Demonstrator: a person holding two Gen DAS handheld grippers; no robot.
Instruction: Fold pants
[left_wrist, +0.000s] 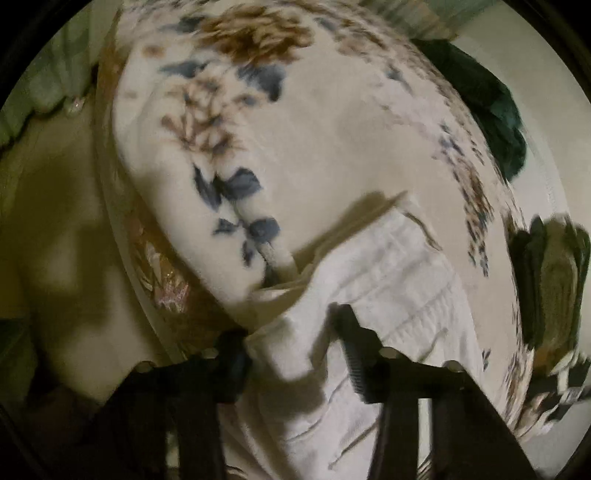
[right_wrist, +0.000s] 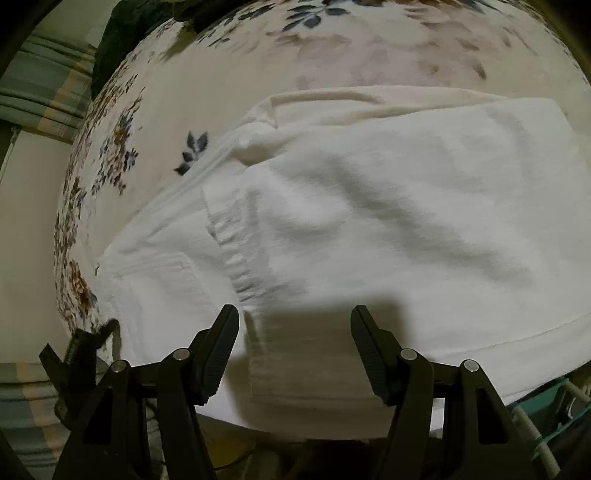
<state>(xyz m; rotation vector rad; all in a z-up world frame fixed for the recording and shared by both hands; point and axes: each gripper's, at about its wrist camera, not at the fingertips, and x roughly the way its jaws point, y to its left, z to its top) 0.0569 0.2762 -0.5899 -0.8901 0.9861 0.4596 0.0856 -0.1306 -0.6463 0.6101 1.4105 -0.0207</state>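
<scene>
The white pants (right_wrist: 369, 221) lie folded on a floral blanket (right_wrist: 258, 74), with the ribbed waistband (right_wrist: 232, 251) and a pocket near my right gripper. My right gripper (right_wrist: 295, 314) hovers just above the pants, open, with nothing between its pads. In the left wrist view the white pants (left_wrist: 399, 280) bunch up at the blanket's (left_wrist: 332, 129) edge. My left gripper (left_wrist: 291, 332) has a raised fold of that cloth filling its gap and touching both fingers. The left gripper (right_wrist: 85, 343) also shows at the pants' left corner in the right wrist view.
A dark green garment (left_wrist: 495, 122) lies at the blanket's far side, also seen as a dark green heap (right_wrist: 122, 29). Striped green fabric (right_wrist: 37, 92) hangs left of the bed. A teal basket (right_wrist: 554, 406) stands low right. A blurred olive shape (left_wrist: 550, 280) sits at the right.
</scene>
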